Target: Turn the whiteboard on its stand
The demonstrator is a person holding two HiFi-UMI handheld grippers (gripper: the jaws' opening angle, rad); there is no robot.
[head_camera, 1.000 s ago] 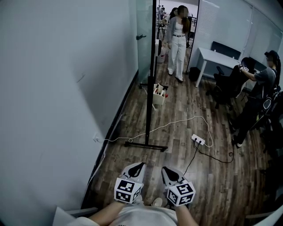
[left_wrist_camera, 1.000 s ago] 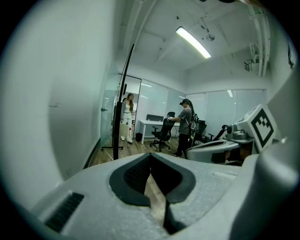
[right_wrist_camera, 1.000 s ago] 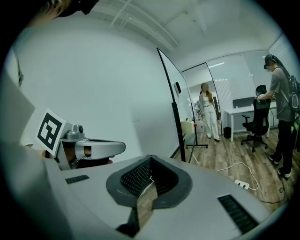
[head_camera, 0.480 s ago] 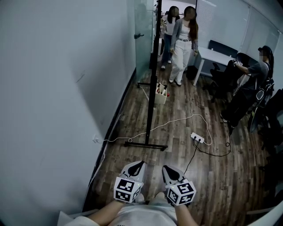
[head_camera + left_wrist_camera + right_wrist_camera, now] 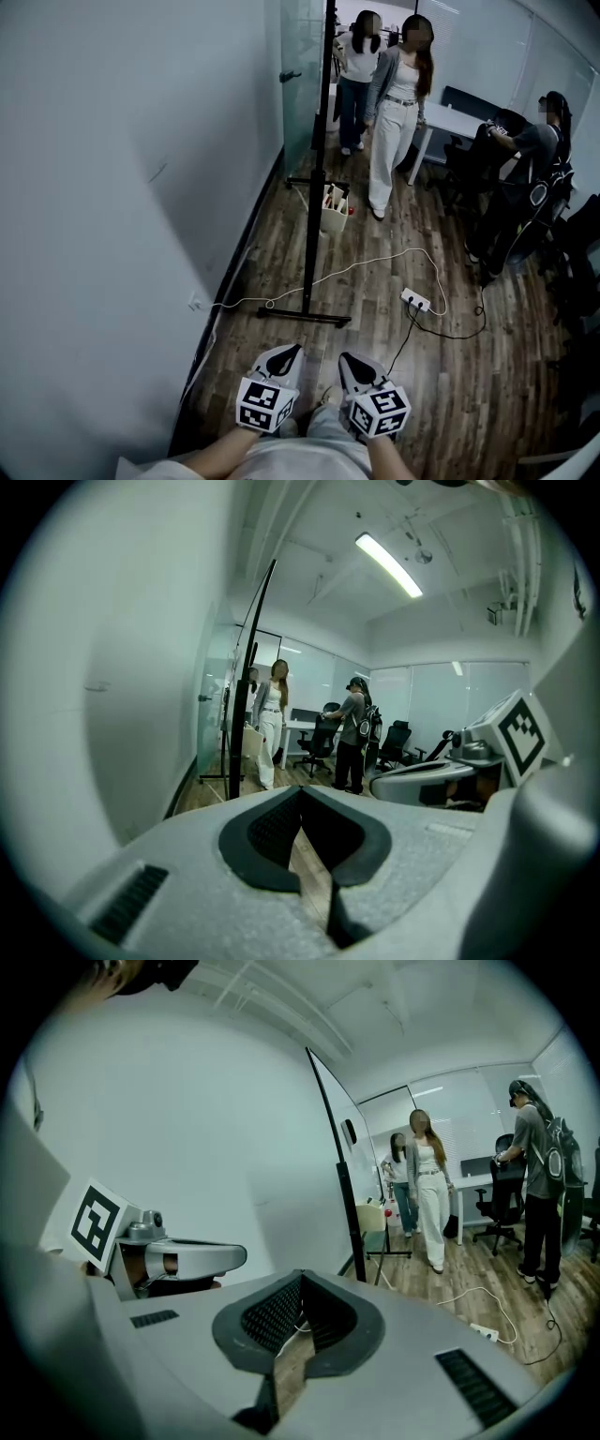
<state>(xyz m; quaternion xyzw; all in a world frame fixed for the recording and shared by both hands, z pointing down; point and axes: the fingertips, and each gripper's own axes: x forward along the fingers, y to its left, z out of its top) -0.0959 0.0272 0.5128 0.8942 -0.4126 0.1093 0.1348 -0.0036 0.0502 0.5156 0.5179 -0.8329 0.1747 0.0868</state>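
The whiteboard point(image 5: 317, 141) stands edge-on to me, a thin dark upright line on a black stand whose foot bar point(image 5: 302, 317) lies on the wood floor. Both grippers hang low near my body, well short of the stand. The left gripper point(image 5: 292, 352) is shut with nothing in it. The right gripper point(image 5: 349, 360) is shut and empty too. The left gripper view shows the board's edge point(image 5: 259, 658) far beyond its closed jaws point(image 5: 302, 795). The right gripper view shows the same edge point(image 5: 337, 1166) past its own closed jaws point(image 5: 300, 1283).
A grey wall point(image 5: 112, 187) runs along the left. A power strip point(image 5: 417, 301) and a white cable point(image 5: 375, 261) lie on the floor. A box of items point(image 5: 334, 210) sits behind the stand. Two people point(image 5: 397, 103) walk nearby; another point(image 5: 536, 150) is by chairs and a white desk point(image 5: 459, 118).
The two walking people have come nearer along the aisle. My view has shifted slightly. Both grippers stay shut in the same low spot.
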